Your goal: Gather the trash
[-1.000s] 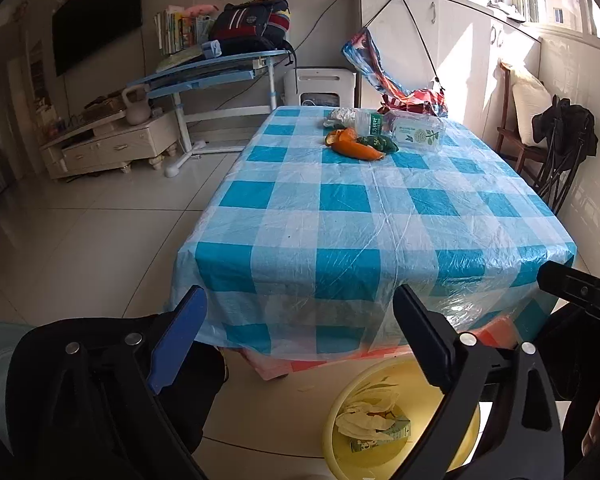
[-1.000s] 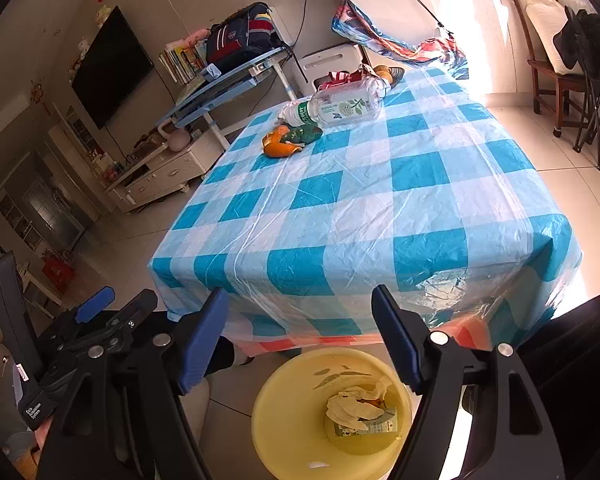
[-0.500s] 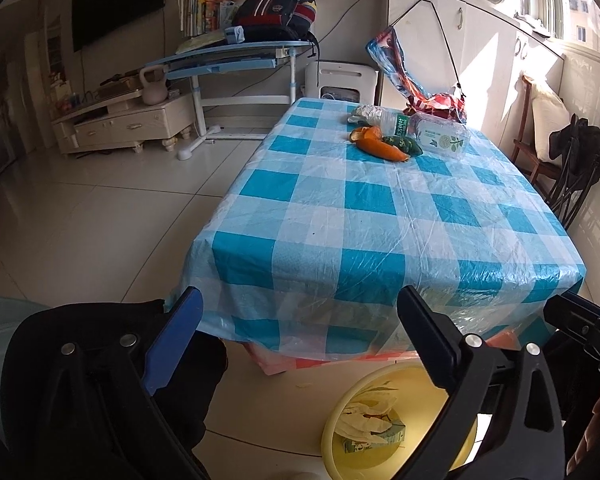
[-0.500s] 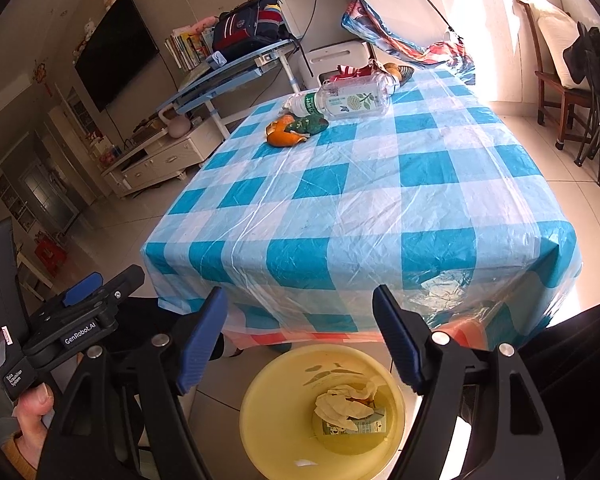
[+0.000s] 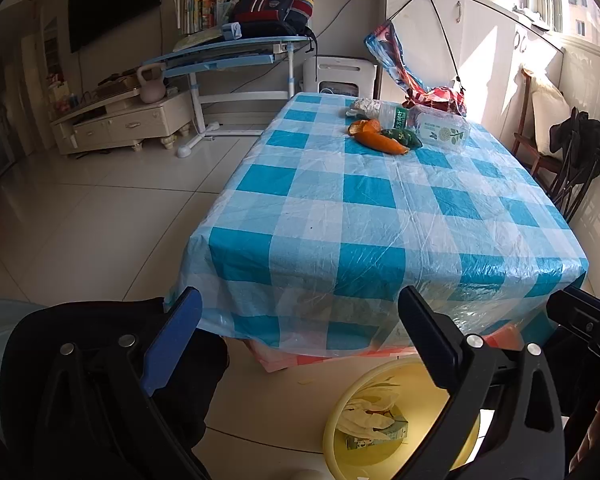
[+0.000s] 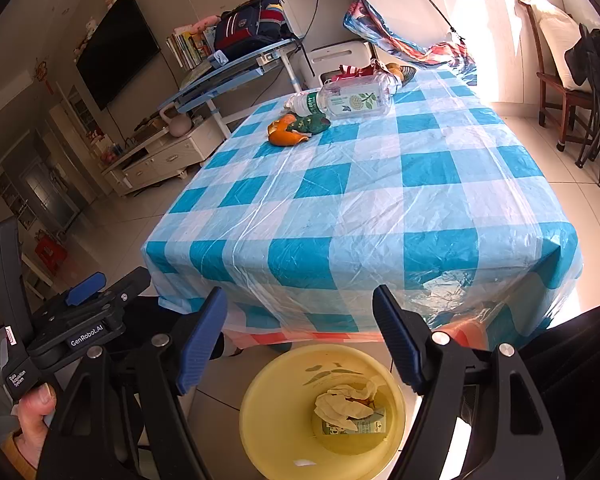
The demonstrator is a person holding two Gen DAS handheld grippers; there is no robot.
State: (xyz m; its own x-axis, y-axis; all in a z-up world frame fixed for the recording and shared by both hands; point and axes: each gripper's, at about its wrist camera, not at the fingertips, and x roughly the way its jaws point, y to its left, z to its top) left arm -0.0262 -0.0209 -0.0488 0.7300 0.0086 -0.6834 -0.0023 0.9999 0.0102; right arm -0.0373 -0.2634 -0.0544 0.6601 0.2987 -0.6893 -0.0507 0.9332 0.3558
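Jaws of both tools stand wide apart and hold nothing. Left wrist view: we hold the left gripper (image 5: 298, 334) low at the near end of the table (image 5: 380, 216), its fingers framing the hanging edge of the checked cloth. The remaining trash lies in a cluster at about 12 o'clock on the far end of the table: an orange peel (image 5: 374, 136), a dark green wrapper (image 5: 402, 138) touching it, a clear plastic bottle (image 5: 428, 126) on its side just behind, and a crumpled scrap (image 5: 362, 105) beyond that. The yellow bin (image 5: 340, 420) sits on the floor at 5 o'clock, under the table edge, with a crumpled tissue (image 5: 366, 416) and a small carton (image 5: 380, 434) inside. Right wrist view: the right gripper (image 6: 300, 334) hangs directly above the bin (image 6: 260, 420), whose contents show between the fingers at 6 o'clock; the peel (image 6: 286, 131), wrapper (image 6: 314, 123) and bottle (image 6: 348, 100) lie at 12 o'clock, well apart from the tool, and the left gripper (image 6: 86, 310) appears at 9 o'clock. We judge the step in hand to be the interval between a deposit and the next pickup. The next move calls for a long reach across the table to the cluster, and for closing on a single item, the peel being the nearest.
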